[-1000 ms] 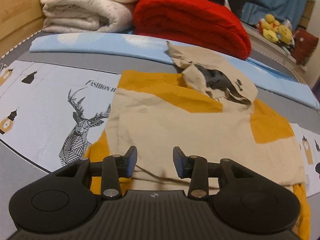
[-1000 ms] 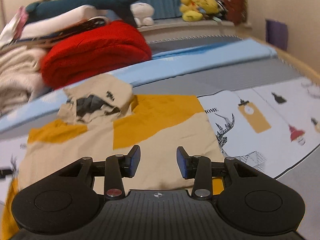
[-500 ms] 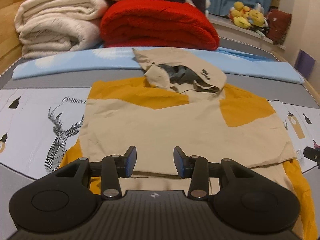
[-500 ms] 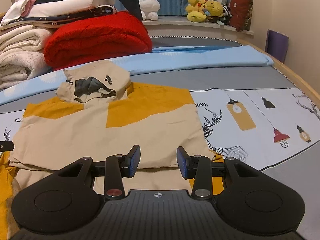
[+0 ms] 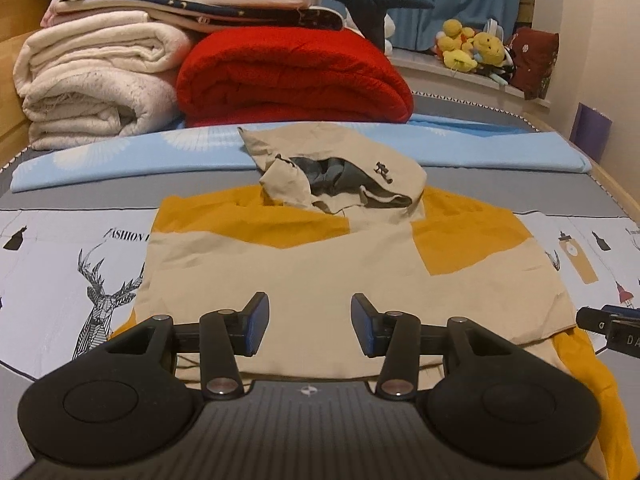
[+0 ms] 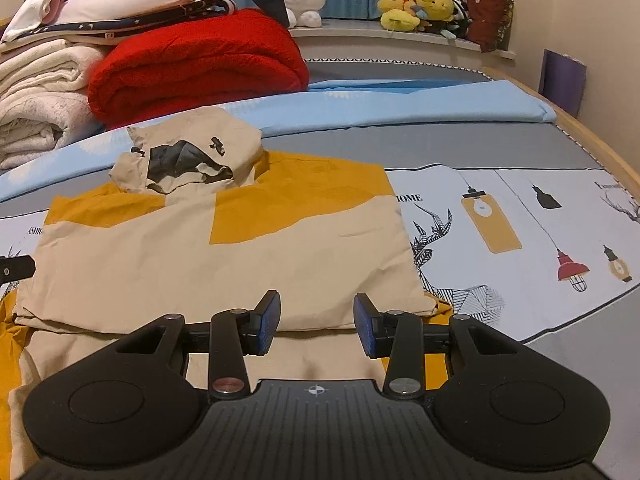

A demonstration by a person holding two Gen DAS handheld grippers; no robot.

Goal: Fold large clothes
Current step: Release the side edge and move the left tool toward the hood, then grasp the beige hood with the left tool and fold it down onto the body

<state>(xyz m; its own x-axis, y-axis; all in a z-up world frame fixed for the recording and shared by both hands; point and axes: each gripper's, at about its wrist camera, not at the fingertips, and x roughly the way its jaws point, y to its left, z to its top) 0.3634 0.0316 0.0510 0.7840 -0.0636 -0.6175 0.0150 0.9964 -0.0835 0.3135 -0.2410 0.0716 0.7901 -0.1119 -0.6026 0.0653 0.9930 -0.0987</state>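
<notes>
A beige and mustard hooded garment [image 5: 320, 264] lies flat on the bed, sleeves folded in, with its hood [image 5: 352, 176] at the far end. My left gripper [image 5: 309, 312] hovers over the near hem; its jaws are opening and nothing is between them. My right gripper [image 6: 317, 308] stands open above the garment's [image 6: 240, 256] near right part and holds nothing. Each view catches the other gripper's tip at its edge: the right gripper [image 5: 608, 322] and the left gripper [image 6: 16, 268]. A lower layer of the garment shows beneath the folded upper part.
A rolled red blanket [image 5: 296, 76] and stacked cream blankets [image 5: 92, 84] stand behind the hood. A light blue sheet strip [image 5: 120, 152] crosses the bed. Plush toys [image 5: 468, 48] sit on the far ledge. A wooden bed rail [image 6: 600, 148] bounds the right side.
The left view has swung from the garment's left side to face it squarely, and its jaws stand a little wider. The right view has levelled slightly and otherwise stayed put.
</notes>
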